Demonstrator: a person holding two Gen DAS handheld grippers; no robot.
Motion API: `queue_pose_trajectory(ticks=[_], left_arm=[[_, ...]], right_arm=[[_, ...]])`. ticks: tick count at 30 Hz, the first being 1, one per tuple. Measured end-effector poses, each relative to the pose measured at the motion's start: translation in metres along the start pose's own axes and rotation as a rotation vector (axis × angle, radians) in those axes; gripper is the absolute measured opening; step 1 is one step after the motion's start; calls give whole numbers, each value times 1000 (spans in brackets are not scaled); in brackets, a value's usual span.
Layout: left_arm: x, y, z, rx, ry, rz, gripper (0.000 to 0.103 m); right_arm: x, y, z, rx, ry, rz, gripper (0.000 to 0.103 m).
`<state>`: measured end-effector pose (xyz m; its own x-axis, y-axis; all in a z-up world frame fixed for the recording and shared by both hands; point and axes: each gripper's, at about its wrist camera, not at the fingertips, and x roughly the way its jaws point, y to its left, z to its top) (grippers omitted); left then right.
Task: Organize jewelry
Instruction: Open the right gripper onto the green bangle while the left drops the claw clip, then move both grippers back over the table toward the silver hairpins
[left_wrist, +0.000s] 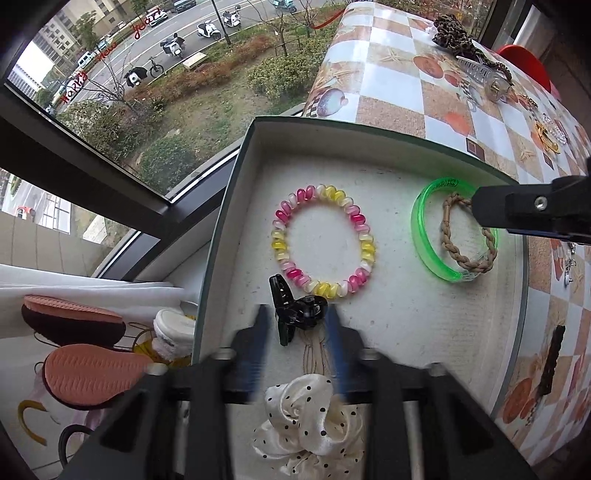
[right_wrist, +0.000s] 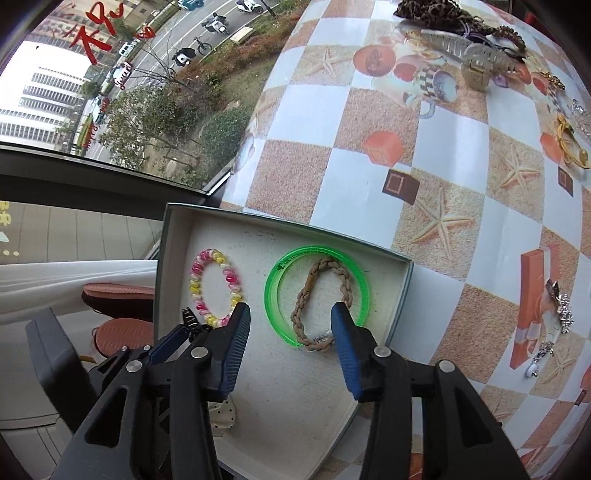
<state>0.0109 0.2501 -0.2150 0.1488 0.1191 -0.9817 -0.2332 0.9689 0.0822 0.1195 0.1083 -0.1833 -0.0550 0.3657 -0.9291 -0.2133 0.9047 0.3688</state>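
small black claw clip (left_wrist: 295, 310), glossy, in box (left_wrist: 369, 127)

1. We find bare box floor (right_wrist: 295, 387) toward its near-right corner.
2. The green bangle (right_wrist: 280, 291) fills the far-right corner.
3. The spiral hair tie (left_wrist: 325, 240) and black claw clip (left_wrist: 295, 314) block its left edge.

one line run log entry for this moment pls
left gripper: open around black hair clip | right gripper: open over box | in box: green bangle, braided tie
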Motion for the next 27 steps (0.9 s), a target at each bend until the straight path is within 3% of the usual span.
queue_pose_trajectory(ticks=[1,2,7,10,12,16,25,27], left_arm=[[-4,1,0,-7,-18,12,93],[-6,0,-2,-9,-45,21,95],[-15,-7,1,7,-47,17,95],[-20,-11,3,7,-43,10,95],[-20,-12,2,7,-35,5,103],[-28,-21,2,24,-25,0,103],[-55,-55,-1,123,-39,-8,103],[-60,-64,0,145,-45,-13,103]], right_arm=[[-4,0,-1,0,-8,4,51],[-10,1,-1,-1,-17,7,53],[-34,-3,-9,8,-50,21,58],[-49,-7,-14,14,-67,19,67],[-57,-9,-17,13,-78,15,70],[-71,-17,-25,25,-95,9,80],[-103,-58,-44,102,-150,-11,85],[-109,-69,-50,117,-162,-18,102]])
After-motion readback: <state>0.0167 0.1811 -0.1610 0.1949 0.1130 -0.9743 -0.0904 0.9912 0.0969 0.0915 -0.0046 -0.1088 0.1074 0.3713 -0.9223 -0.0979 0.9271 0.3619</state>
